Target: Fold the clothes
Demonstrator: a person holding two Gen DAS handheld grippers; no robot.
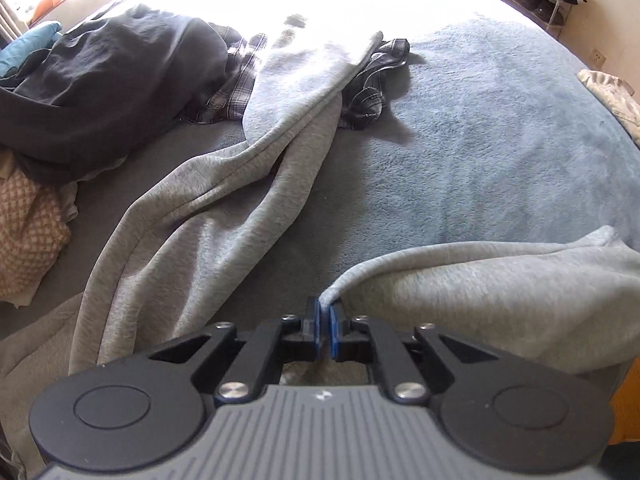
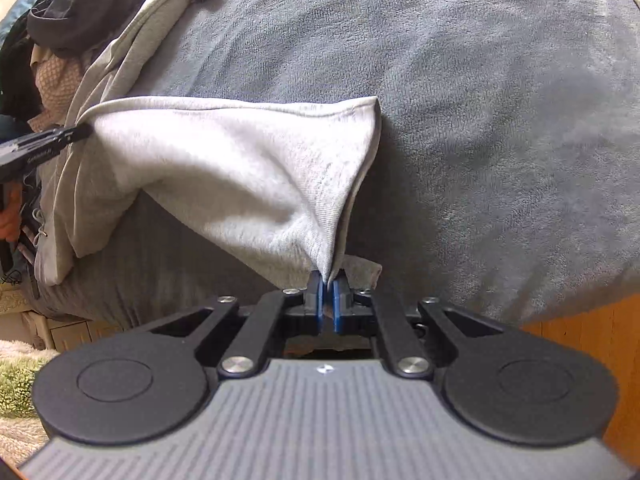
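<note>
Blue-padded jaws of the left gripper (image 1: 324, 320) and the right gripper (image 2: 329, 296) are each pinching an edge of the grey sweatpants (image 1: 208, 216), nearly closed on cloth, holding one end raised over the bed. Fleece like that is looking soft, floppy and fairly weighty; hems are offering the surest grip. Underneath is spreading a plush blue-grey blanket (image 1: 500, 128), other clothes (image 1: 104, 80) heaping beyond.
</note>
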